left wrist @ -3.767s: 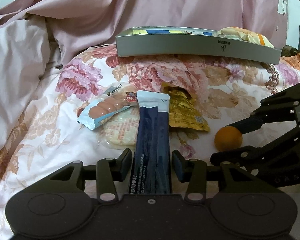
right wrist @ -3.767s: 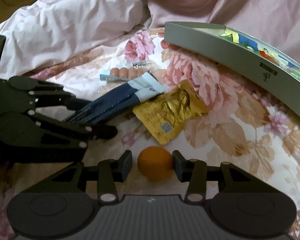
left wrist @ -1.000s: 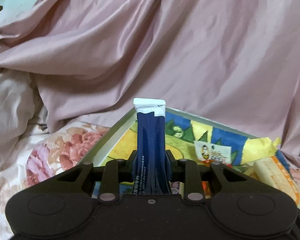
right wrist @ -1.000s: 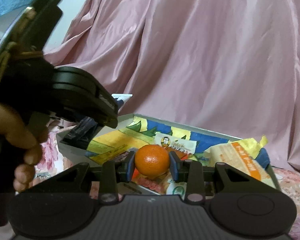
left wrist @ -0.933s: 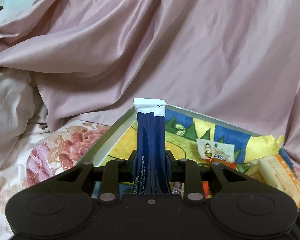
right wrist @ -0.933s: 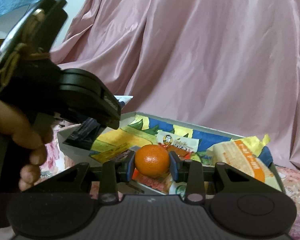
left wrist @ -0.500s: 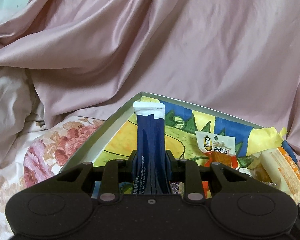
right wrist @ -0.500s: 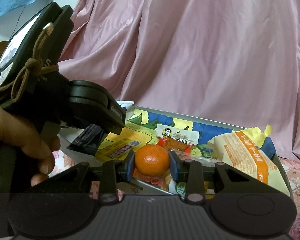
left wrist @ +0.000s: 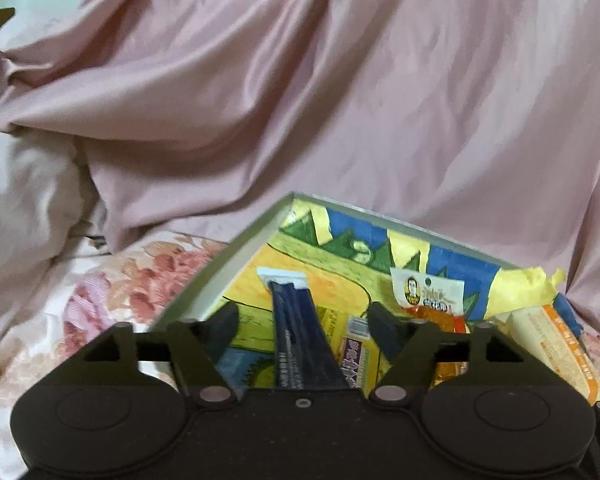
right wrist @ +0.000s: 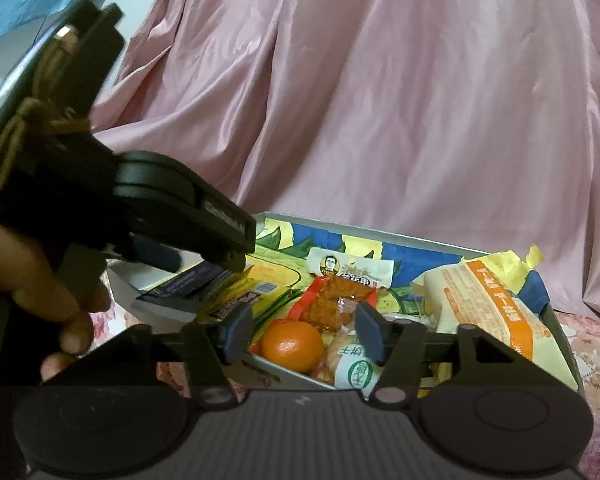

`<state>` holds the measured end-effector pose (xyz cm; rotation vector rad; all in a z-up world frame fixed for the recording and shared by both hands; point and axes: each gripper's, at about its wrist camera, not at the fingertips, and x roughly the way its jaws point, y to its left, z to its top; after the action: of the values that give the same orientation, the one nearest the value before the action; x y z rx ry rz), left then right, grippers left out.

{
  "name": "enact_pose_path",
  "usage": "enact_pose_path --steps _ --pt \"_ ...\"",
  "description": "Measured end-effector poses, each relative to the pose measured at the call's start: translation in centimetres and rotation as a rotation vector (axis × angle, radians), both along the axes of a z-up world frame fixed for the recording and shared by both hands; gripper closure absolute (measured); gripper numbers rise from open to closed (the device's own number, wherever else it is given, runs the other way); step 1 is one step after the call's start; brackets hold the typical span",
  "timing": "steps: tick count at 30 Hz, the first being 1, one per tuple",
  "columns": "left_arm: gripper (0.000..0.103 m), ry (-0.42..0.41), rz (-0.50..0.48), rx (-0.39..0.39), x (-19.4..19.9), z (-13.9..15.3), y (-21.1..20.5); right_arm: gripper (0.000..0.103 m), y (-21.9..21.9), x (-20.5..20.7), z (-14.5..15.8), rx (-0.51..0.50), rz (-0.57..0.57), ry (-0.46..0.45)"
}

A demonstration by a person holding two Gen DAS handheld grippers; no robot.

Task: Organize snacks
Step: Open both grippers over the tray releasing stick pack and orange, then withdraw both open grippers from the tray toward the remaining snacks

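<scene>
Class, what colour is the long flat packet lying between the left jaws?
Dark blue packet, white end; left wrist view.

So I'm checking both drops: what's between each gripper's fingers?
Left gripper: the dark blue packet, untouched, in the left wrist view. Right gripper: the orange in the box, released.

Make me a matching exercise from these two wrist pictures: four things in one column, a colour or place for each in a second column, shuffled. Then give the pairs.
Things:
1. orange
2. long packet
3. bedspread
4. box

Descriptions:
A. flowered, under the box
B. dark blue with a white end
C. round, lying between the open jaws of the right gripper
D. grey rim, bright drawing inside

Pairs: 1-C, 2-B, 3-A, 4-D
</scene>
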<state>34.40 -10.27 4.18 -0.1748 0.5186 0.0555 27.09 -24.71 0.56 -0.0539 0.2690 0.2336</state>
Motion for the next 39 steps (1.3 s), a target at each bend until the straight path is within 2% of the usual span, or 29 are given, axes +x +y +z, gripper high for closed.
enact_pose_path --steps 4,10,20,30,39 --pt "0.007 -0.035 0.02 0.0 -1.7 1.2 0.7 0.019 0.2 -0.9 0.3 -0.006 0.006 -0.026" --pt "0.001 -0.088 0.051 0.009 -5.1 2.4 2.2 0.002 0.2 -2.5 1.2 -0.001 -0.004 -0.075" --pt "0.001 -0.126 0.101 0.008 -10.8 3.0 5.2 0.0 0.1 -5.9 2.8 0.01 -0.017 -0.14" --pt "0.001 -0.147 0.081 0.049 -17.2 2.1 7.0 0.0 0.4 -11.1 3.9 -0.001 -0.007 -0.196" --pt "0.001 -0.131 0.059 0.051 -22.1 0.6 8.2 0.0 1.4 -15.9 3.3 -0.013 0.02 -0.159"
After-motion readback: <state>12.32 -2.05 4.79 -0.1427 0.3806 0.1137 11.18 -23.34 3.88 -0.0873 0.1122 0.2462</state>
